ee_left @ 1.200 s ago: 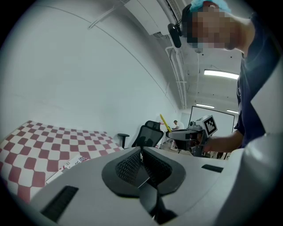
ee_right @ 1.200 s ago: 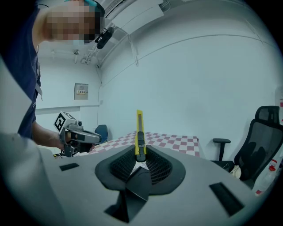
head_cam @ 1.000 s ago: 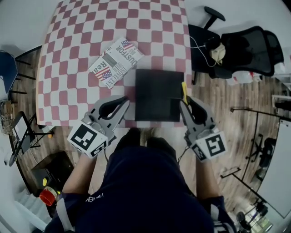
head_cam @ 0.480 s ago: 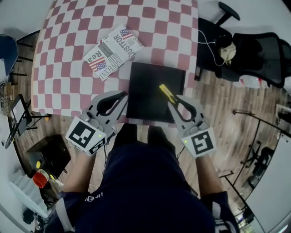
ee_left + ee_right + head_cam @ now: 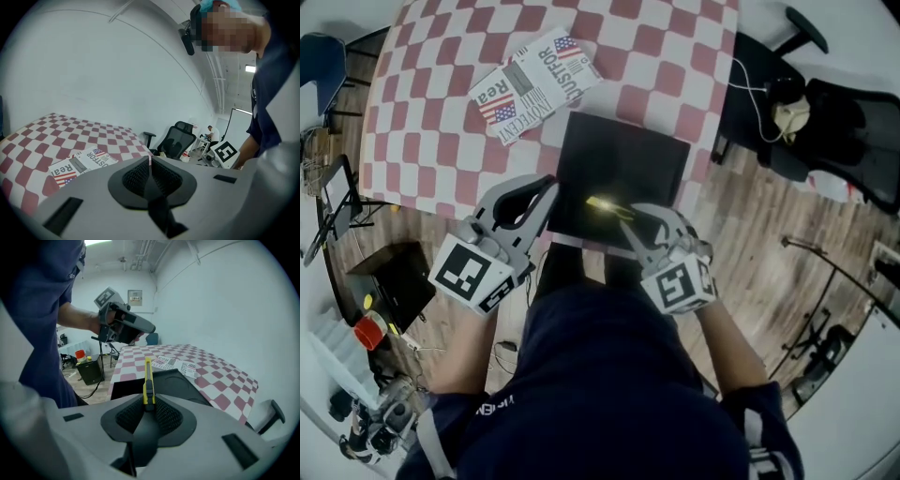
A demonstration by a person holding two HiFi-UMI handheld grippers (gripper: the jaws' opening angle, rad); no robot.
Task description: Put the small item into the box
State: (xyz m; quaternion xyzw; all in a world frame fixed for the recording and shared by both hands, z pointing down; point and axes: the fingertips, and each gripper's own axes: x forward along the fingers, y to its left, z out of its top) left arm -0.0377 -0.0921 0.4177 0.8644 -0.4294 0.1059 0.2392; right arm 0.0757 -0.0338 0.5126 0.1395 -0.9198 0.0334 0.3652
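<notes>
A flat black box (image 5: 619,173) lies at the near edge of the checkered table (image 5: 441,122); the right gripper view shows the black box (image 5: 173,383) just ahead of the jaws. My right gripper (image 5: 623,223) is shut on a slim yellow utility knife (image 5: 607,205), which sticks out over the box's near part. In the right gripper view the yellow knife (image 5: 148,385) points forward from between the closed jaws. My left gripper (image 5: 546,192) hangs at the box's left edge, jaws shut with nothing between them (image 5: 149,165).
A printed newspaper-style packet (image 5: 534,86) lies on the table behind and left of the box. A black office chair (image 5: 844,112) stands on the wooden floor at the right. A black case and a red can (image 5: 370,330) sit on the floor at the left.
My right gripper has swung left with the yellow knife, from beside the box's right edge to over its near part. The left gripper has barely moved.
</notes>
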